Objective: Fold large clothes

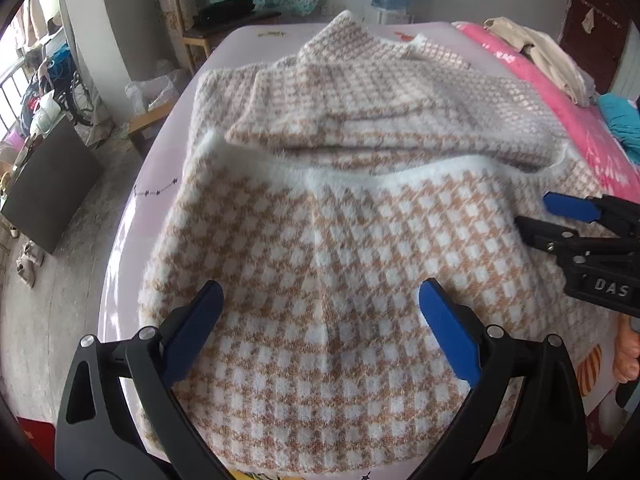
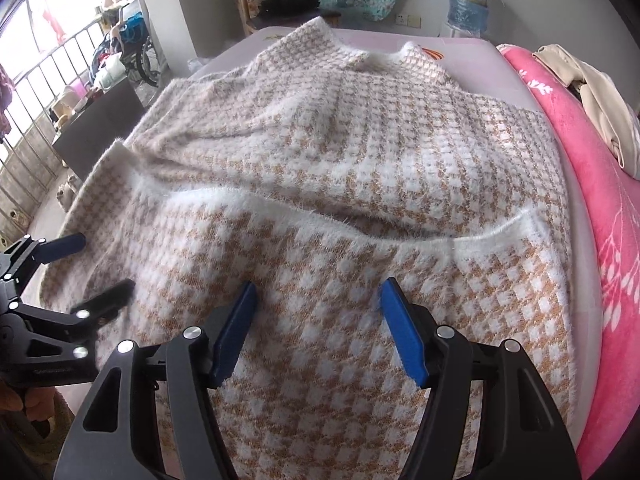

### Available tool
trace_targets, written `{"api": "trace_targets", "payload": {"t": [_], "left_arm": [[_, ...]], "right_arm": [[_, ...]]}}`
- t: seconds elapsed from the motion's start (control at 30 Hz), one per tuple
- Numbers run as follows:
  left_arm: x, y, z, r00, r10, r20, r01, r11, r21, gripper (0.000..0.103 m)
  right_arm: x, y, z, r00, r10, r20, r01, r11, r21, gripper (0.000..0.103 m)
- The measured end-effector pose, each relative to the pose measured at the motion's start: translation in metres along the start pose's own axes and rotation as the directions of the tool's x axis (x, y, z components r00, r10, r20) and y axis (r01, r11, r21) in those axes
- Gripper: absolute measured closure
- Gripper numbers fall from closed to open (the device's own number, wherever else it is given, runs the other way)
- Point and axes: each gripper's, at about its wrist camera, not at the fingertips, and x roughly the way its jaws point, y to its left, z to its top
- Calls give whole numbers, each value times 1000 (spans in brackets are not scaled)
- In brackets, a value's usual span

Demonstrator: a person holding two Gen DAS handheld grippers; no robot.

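A fuzzy tan-and-white check sweater (image 1: pixel 340 240) (image 2: pixel 320 184) lies spread on a lilac bed sheet (image 1: pixel 160 184). Its near part is folded up, so the white hem band (image 1: pixel 400 176) (image 2: pixel 248 204) runs across the middle. My left gripper (image 1: pixel 320 286) hangs open just above the near-left part of the sweater, with nothing between its blue pads. In the right wrist view it (image 2: pixel 102 266) shows at the sweater's left edge. My right gripper (image 2: pixel 319 286) stands open over the near-right part, also holding nothing. It (image 1: pixel 536 214) reaches in from the right in the left wrist view.
A pink blanket (image 2: pixel 592 200) runs along the bed's right side, with a beige garment (image 2: pixel 592 96) on it and a teal cloth (image 1: pixel 624 124) beside it. Behind the bed stand a wooden chair (image 1: pixel 208 12) and a water bottle (image 2: pixel 468 0). The bed edge drops off at the left, with a dark cabinet (image 1: pixel 48 184) beyond.
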Motion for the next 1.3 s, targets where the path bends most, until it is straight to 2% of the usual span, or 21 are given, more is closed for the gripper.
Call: {"api": "trace_targets", "payload": {"t": [0.2, 0.37, 0.5, 0.57, 0.7, 0.8, 0.9, 0.93, 0.97, 1.07, 1.2, 1.3], "left_arm": [[1, 3, 29, 997, -67, 38, 66, 997, 28, 8], [20, 9, 45, 997, -74, 4, 74, 997, 30, 8], [41, 20, 42, 995, -82, -48, 83, 997, 4, 8], [43, 21, 41, 995, -86, -44, 86, 996, 9, 8], [44, 17, 43, 996, -77, -48, 78, 997, 28, 8], [31, 20, 47, 995, -97, -24, 97, 995, 28, 8], [3, 25, 61, 992, -116, 48, 113, 992, 52, 8], [-6, 27, 68, 991, -116, 73, 111, 992, 59, 8], [-14, 28, 76, 989, -116, 96, 110, 991, 72, 8], [-28, 33, 113, 980, -118, 157, 102, 989, 102, 8], [-24, 37, 173, 969, -142, 202, 125, 988, 91, 8], [3, 41, 222, 964, -159, 213, 150, 987, 55, 8]], "right_arm": [[-8, -10, 9, 1000, 28, -1, -28, 997, 78, 47], [-28, -40, 9, 998, -57, 32, 51, 987, 155, 47], [-15, -68, 2, 995, -94, -13, 95, 973, 211, 47], [-1, -78, -3, 997, -64, -52, 75, 968, 238, 47], [-5, -79, 2, 998, -47, -52, 57, 972, 229, 47], [-19, -79, 10, 999, 0, -42, 9, 976, 219, 47], [-40, -80, 30, 999, 43, -3, -42, 982, 183, 46], [-47, -81, 41, 998, 59, 18, -61, 984, 169, 42], [-52, -84, 52, 997, 73, 37, -78, 985, 155, 39], [-56, -94, 96, 992, 101, 80, -110, 986, 126, 38], [-44, -109, 157, 987, 112, 112, -123, 987, 98, 34], [-19, -119, 203, 986, 129, 102, -139, 986, 96, 34]]}}
